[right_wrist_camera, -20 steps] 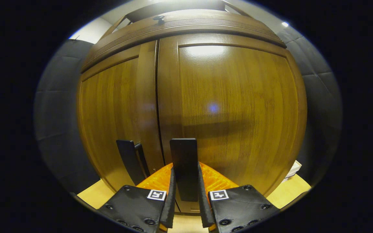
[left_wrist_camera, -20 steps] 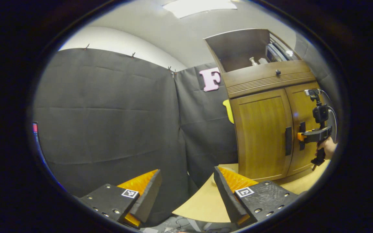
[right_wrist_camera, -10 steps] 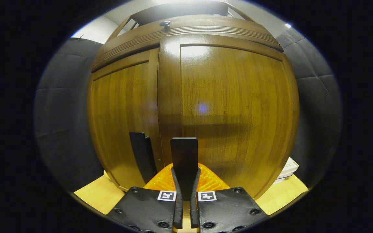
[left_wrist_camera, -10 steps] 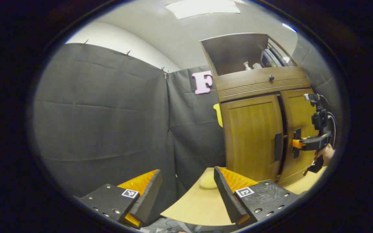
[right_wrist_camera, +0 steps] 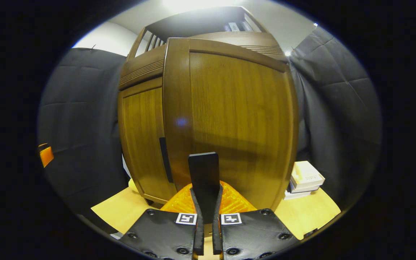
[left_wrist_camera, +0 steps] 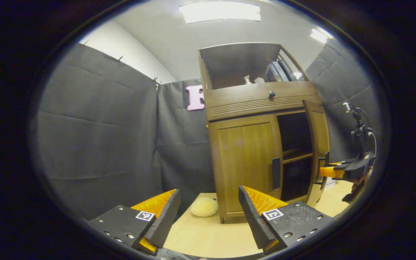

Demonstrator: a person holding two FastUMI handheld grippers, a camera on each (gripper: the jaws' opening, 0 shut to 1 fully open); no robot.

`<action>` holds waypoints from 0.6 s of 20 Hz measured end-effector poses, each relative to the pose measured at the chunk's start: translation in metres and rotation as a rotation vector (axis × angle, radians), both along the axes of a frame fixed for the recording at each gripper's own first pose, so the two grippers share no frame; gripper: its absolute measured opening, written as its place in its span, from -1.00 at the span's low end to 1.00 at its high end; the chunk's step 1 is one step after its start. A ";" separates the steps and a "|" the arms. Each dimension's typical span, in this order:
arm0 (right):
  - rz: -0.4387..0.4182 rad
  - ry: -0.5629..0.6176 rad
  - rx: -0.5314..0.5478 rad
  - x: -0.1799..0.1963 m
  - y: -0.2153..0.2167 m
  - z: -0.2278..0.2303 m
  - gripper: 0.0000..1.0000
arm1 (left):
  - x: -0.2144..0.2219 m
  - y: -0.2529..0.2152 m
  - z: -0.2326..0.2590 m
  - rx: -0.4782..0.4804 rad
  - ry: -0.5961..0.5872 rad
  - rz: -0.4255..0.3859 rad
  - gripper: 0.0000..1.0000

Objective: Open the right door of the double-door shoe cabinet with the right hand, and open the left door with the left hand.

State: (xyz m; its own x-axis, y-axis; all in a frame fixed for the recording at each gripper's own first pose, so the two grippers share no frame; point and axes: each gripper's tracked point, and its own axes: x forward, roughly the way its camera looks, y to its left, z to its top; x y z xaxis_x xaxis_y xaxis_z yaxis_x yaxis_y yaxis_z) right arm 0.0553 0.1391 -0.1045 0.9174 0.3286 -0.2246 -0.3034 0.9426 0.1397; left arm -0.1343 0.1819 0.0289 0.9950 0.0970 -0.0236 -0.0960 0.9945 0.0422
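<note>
In the left gripper view the wooden shoe cabinet (left_wrist_camera: 258, 97) stands on the table. Its left door (left_wrist_camera: 244, 162) is closed, with a black handle (left_wrist_camera: 276, 173). The right door (left_wrist_camera: 318, 144) stands swung out, baring a dark inside with a shelf (left_wrist_camera: 296, 157). My right gripper (left_wrist_camera: 325, 171) grips that door's handle. My left gripper (left_wrist_camera: 208, 213) is open and empty, well short of the cabinet. In the right gripper view my right gripper (right_wrist_camera: 205, 198) is shut on the right door's black handle (right_wrist_camera: 203, 173); the right door (right_wrist_camera: 237, 115) and the left door (right_wrist_camera: 141, 137) are close ahead.
A pale yellow lump (left_wrist_camera: 204, 207) lies on the light wooden table (left_wrist_camera: 208, 234) at the cabinet's left foot. White boxes (right_wrist_camera: 303, 177) are stacked on the table to the right of the cabinet. Books and small items sit in the cabinet's open top.
The right door has swung from closed to wide open, pulled by my right gripper on its handle. The left gripper view has turned more toward the cabinet.
</note>
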 end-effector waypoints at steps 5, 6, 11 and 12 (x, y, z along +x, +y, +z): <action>-0.050 0.018 0.010 -0.030 -0.049 0.001 -0.82 | 0.008 -0.012 -0.002 -0.017 -0.028 -0.122 0.87; -0.061 0.020 0.010 -0.033 -0.059 0.000 -0.84 | 0.009 -0.013 -0.001 -0.019 -0.037 -0.143 0.87; -0.112 0.033 0.024 -0.048 -0.109 -0.001 -0.80 | 0.010 -0.022 0.000 -0.037 -0.040 -0.217 0.87; -0.112 0.037 0.025 -0.050 -0.116 -0.003 -0.80 | 0.011 -0.025 -0.002 -0.041 -0.039 -0.228 0.87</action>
